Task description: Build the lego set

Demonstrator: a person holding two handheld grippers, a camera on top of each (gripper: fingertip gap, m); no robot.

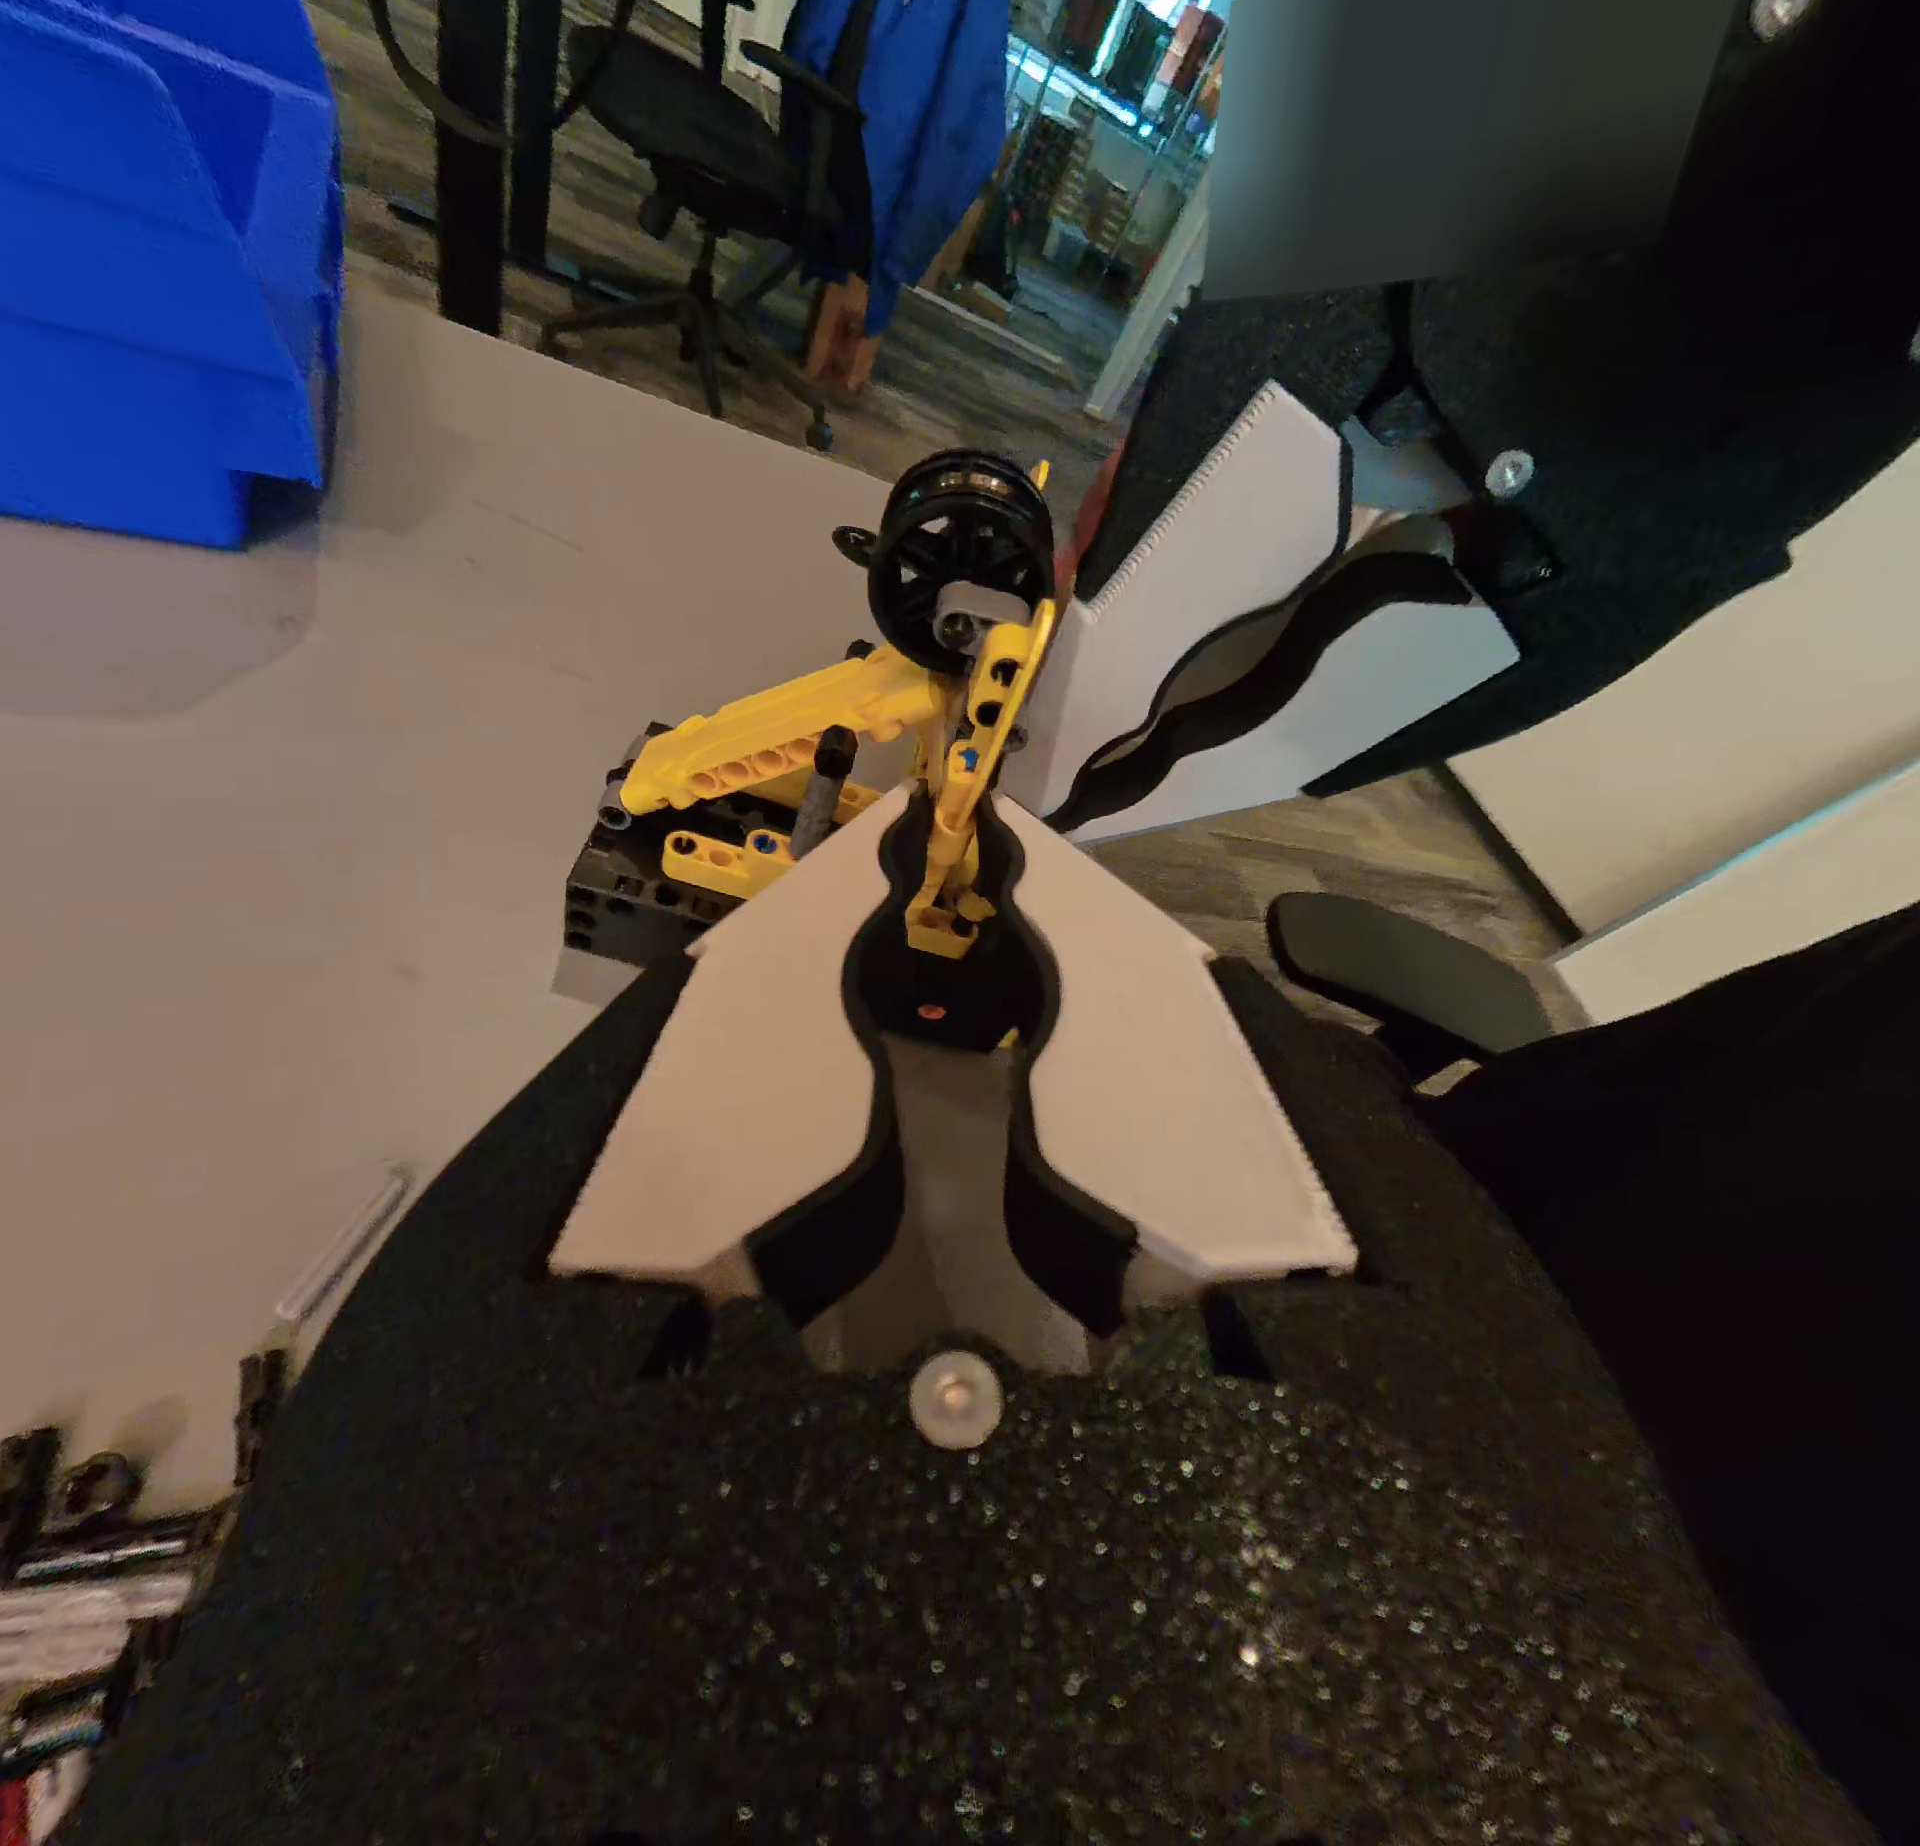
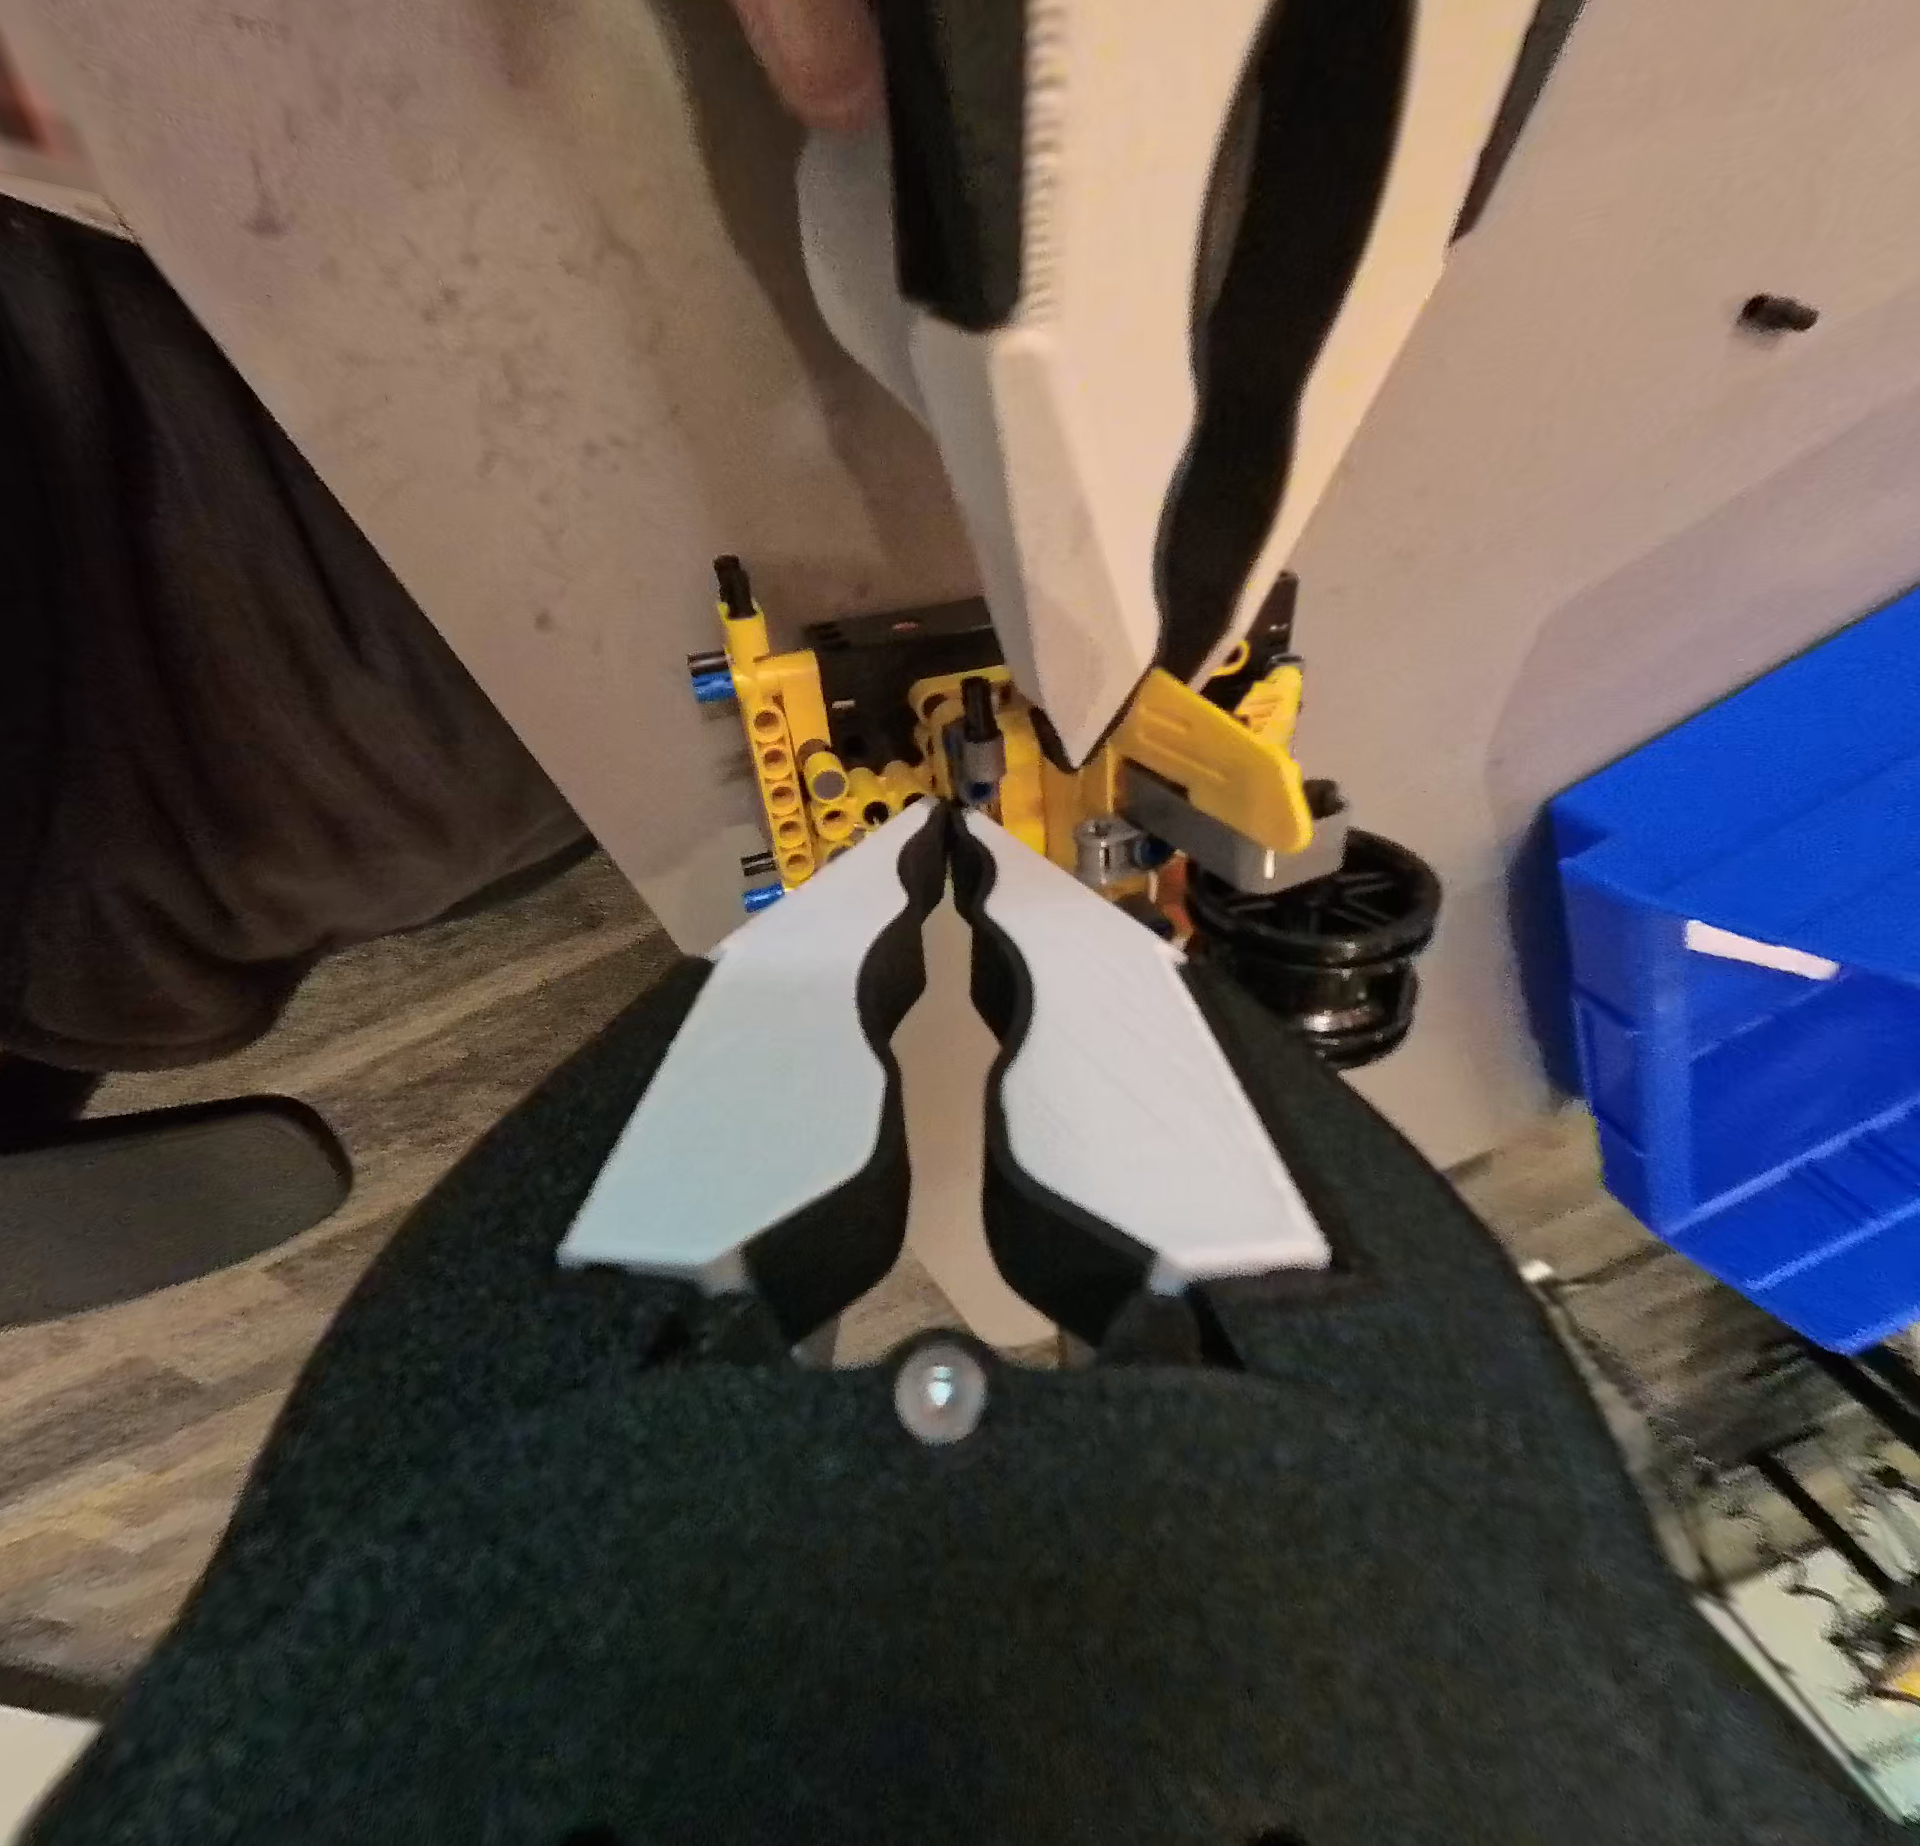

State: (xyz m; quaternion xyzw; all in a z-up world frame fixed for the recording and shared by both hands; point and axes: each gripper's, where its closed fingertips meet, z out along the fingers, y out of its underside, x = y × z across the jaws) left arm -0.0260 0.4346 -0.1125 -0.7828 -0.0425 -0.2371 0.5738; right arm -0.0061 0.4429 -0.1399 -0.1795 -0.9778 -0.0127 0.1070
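Note:
A yellow and black brick model point(image 1: 769, 747) with a black wheel point(image 1: 961, 549) stands on a white table point(image 1: 312, 861). My left gripper point(image 1: 948, 840) is shut on a thin yellow beam point(image 1: 951, 861) of the model. My right gripper point(image 1: 1051, 811) reaches in from the upper right, just beside that beam. In the right wrist view my right gripper point(image 2: 951, 817) is shut, tips against the model point(image 2: 790, 757); whether it pinches a part is hidden. The left gripper point(image 2: 1081, 757) comes down from above beside a yellow panel point(image 2: 1216, 757). The wheel point(image 2: 1340, 923) lies to the right.
Blue bins point(image 1: 156, 238) stand on the table at the left and show at the right in the right wrist view point(image 2: 1766, 965). Loose dark parts point(image 1: 83, 1536) lie at the bottom left. An office chair point(image 1: 717, 165) and a blue jacket point(image 1: 914, 82) stand beyond the table. A finger point(image 2: 800, 20) holds the left gripper. My two grippers' fingertips are within a few centimetres of each other.

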